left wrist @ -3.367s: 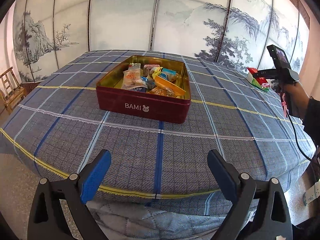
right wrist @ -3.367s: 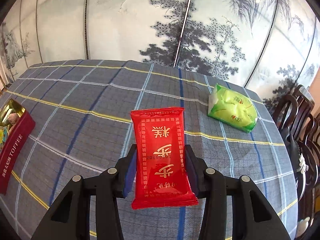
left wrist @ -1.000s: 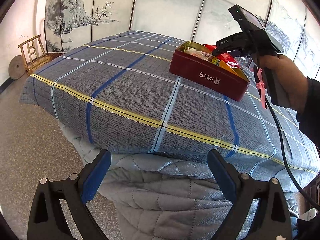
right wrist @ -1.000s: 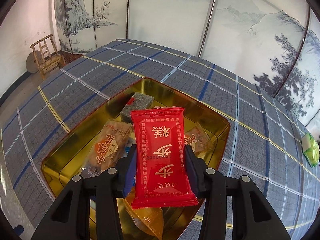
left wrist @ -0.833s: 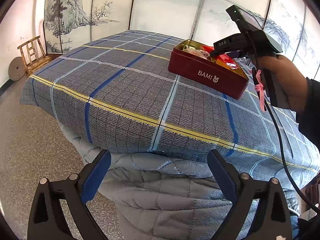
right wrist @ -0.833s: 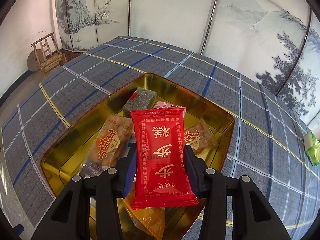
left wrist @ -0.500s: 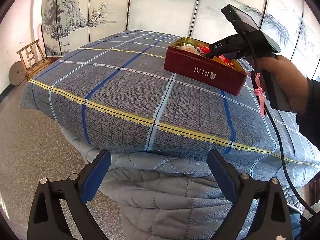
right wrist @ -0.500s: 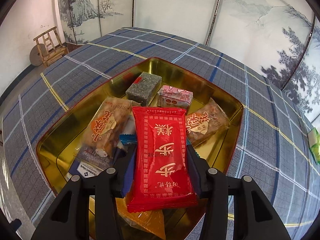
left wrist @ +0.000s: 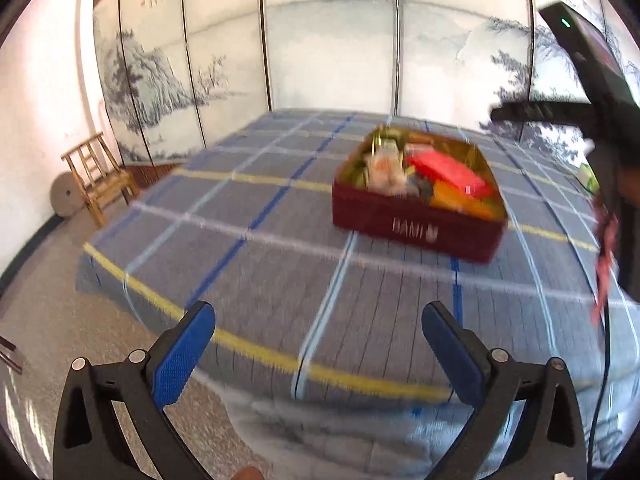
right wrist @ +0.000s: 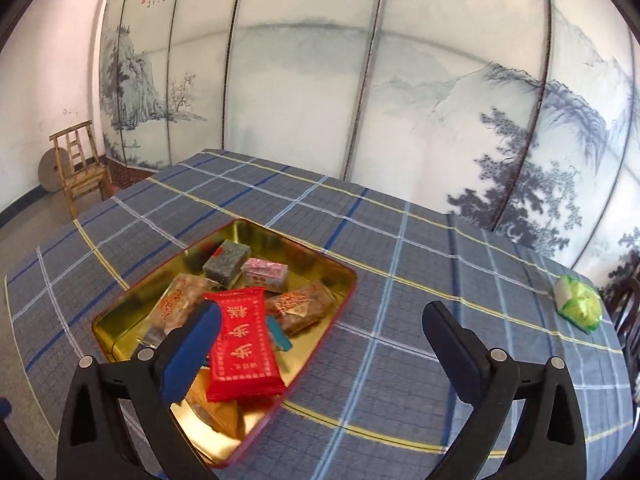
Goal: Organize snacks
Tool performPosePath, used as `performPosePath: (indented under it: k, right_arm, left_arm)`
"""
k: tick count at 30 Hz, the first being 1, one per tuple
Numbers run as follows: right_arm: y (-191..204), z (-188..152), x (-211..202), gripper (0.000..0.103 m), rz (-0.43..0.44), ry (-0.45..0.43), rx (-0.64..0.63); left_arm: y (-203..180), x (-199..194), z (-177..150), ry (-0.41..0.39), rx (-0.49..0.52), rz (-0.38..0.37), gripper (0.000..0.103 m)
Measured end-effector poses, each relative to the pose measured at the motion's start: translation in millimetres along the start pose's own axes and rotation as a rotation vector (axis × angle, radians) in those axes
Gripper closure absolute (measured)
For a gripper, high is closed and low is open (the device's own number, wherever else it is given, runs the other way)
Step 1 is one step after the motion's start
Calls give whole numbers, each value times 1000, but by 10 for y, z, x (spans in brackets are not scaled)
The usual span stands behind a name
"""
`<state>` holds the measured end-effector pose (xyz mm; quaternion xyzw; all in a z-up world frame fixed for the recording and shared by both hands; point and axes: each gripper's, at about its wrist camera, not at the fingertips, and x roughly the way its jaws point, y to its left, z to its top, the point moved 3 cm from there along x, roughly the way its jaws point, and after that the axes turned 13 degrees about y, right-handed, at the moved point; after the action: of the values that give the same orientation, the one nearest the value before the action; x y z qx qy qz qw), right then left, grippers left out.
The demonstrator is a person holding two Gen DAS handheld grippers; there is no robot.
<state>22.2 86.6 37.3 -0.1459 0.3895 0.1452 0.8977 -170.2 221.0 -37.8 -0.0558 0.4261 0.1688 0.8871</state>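
I'm hovering both grippers, left point(left wrist: 316, 344) and right point(right wrist: 320, 342), jaws spread and empty, with the red packet point(right wrist: 242, 344) lying atop the pile in the tin point(right wrist: 340, 268); swinging toward the green packet point(right wrist: 578, 304) risks clipping the rim.

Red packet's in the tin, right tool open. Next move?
Probably swing the right tool toward the green packet: it lies alone on the tablecloth, outside the tin, where the red packet now rests.
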Motion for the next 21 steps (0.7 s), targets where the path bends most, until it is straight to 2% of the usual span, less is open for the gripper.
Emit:
performPosePath:
  k: [3,6,11,21]
  right_arm:
    - [-143,-131,-146,2,17,17,49]
    - [-271,-229,-237,2,41,26,83]
    - [-518,-469,-485,2,21,-9,125]
    - [-747,-572,-635,1,53,-39,168]
  left_arm:
    - [-103,-46,262,-50,8,41,0]
    - [-230,-56,464,-67,29,105,0]
    - [-380,-65,610,-75,17,59,0]
    - [-653,58,727,-28,-8,66,0]
